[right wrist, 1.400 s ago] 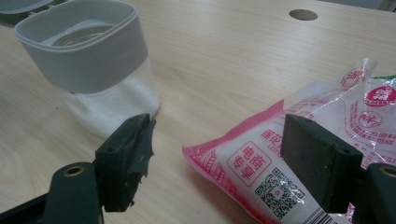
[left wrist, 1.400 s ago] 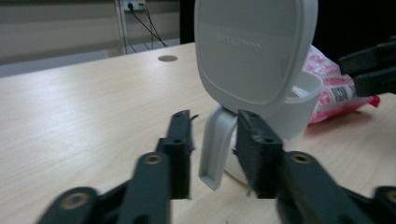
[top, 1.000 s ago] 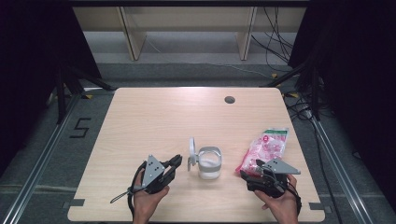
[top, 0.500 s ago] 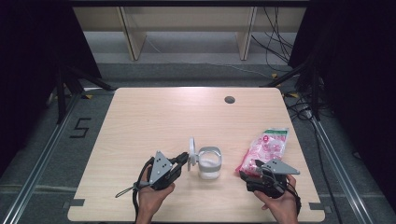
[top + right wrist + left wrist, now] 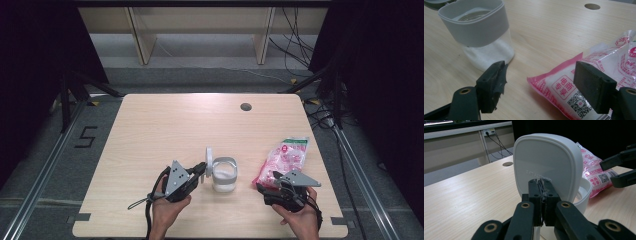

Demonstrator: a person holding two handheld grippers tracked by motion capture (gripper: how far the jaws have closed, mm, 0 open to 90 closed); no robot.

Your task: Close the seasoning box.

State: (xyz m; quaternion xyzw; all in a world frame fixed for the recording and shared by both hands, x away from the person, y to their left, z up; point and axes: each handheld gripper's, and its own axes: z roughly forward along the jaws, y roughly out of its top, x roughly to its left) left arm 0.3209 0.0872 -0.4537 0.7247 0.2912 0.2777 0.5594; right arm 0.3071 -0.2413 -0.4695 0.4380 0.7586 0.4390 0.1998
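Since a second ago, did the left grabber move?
Yes. The left gripper slid right toward the white container, which stayed put, and shut by its raised lid.

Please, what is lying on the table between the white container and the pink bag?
Nothing lies there. In the right gripper view, only bare wood of the table separates the container from the pink bag. The high view shows the same gap.
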